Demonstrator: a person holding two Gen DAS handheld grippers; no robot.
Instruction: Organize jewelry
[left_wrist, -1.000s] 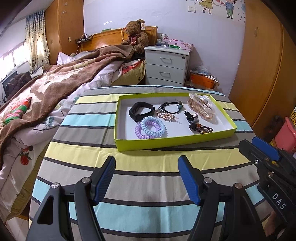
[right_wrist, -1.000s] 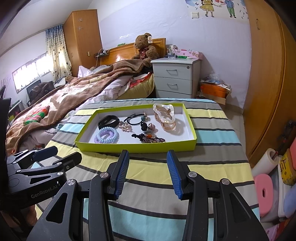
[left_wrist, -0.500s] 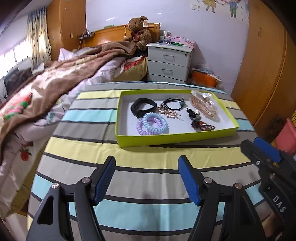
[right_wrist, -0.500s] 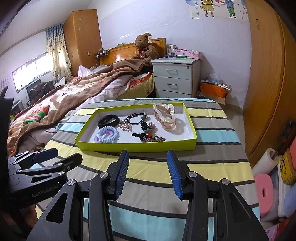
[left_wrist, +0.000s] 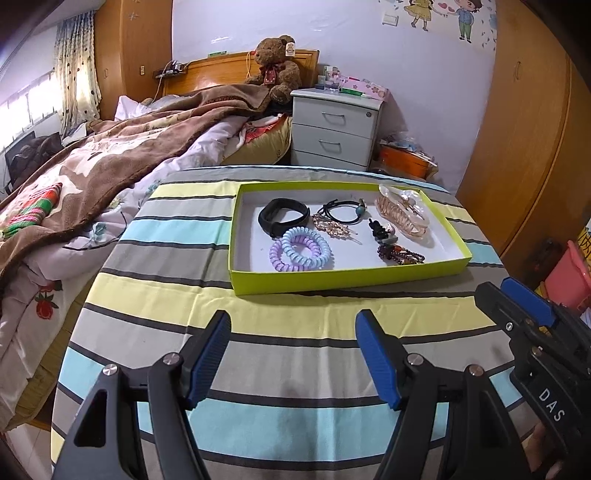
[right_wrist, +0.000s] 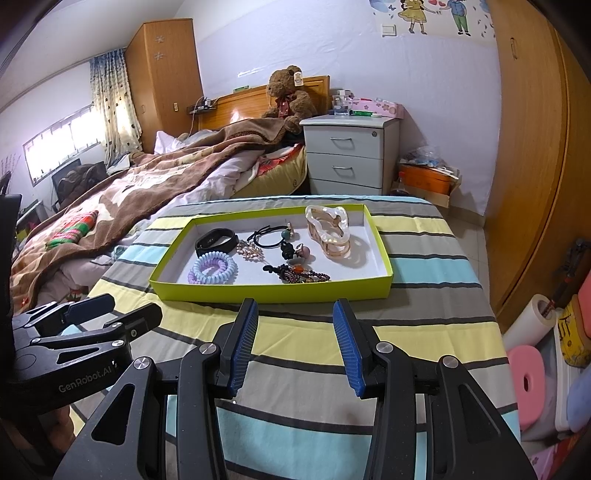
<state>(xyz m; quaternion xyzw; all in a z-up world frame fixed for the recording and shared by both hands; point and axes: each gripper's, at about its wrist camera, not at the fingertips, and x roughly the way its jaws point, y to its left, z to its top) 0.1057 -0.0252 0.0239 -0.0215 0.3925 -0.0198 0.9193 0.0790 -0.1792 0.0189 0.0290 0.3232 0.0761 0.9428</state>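
Round table (left_wrist: 155, 325) under a striped cloth (right_wrist: 417, 328) (yellow, blue and grey bands with thin dark lines). On the cloth, toward the far side, sits one flat green tray (left_wrist: 332, 282) with a white floor. Rest of the cloth bare, smooth and flat.

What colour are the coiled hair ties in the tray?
The coiled hair ties are pale blue and lilac, lying overlapped in the tray. Clearest in the left wrist view.
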